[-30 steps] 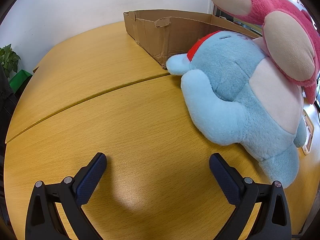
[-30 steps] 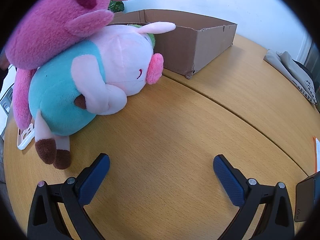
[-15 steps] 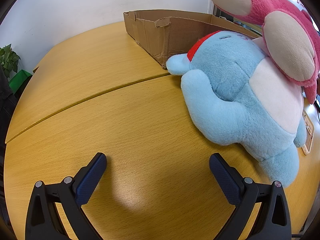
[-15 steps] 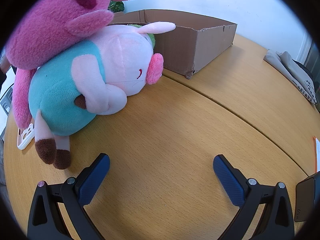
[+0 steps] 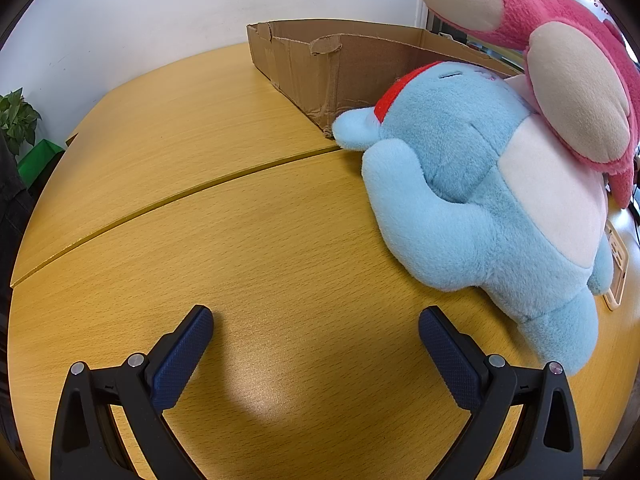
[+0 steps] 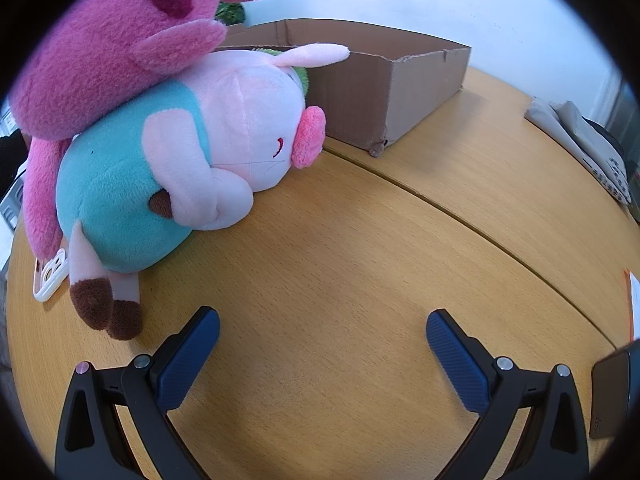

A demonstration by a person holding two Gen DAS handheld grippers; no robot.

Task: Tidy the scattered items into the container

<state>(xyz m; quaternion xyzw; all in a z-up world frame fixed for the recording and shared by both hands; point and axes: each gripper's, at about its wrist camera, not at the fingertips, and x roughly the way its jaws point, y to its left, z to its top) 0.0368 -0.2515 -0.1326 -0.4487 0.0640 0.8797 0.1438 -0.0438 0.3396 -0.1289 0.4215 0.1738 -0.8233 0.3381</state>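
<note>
A light blue plush (image 5: 472, 200) lies on the wooden table (image 5: 240, 240), its head against the open cardboard box (image 5: 352, 60). A pink plush (image 5: 568, 80) lies on top of it. In the right wrist view the pink plush (image 6: 120, 40) rests on a pink pig plush in a teal shirt (image 6: 192, 168) beside the box (image 6: 384, 92). My left gripper (image 5: 316, 340) is open and empty, the blue plush to its right. My right gripper (image 6: 322, 340) is open and empty, the pig plush to its upper left.
A white phone case (image 6: 50, 276) lies under the pig's feet. A dark device (image 6: 612, 392) and an orange-edged paper (image 6: 632, 300) sit at the right edge. Folded cloth (image 6: 580, 136) lies far right. A potted plant (image 5: 16, 120) stands off the table's left.
</note>
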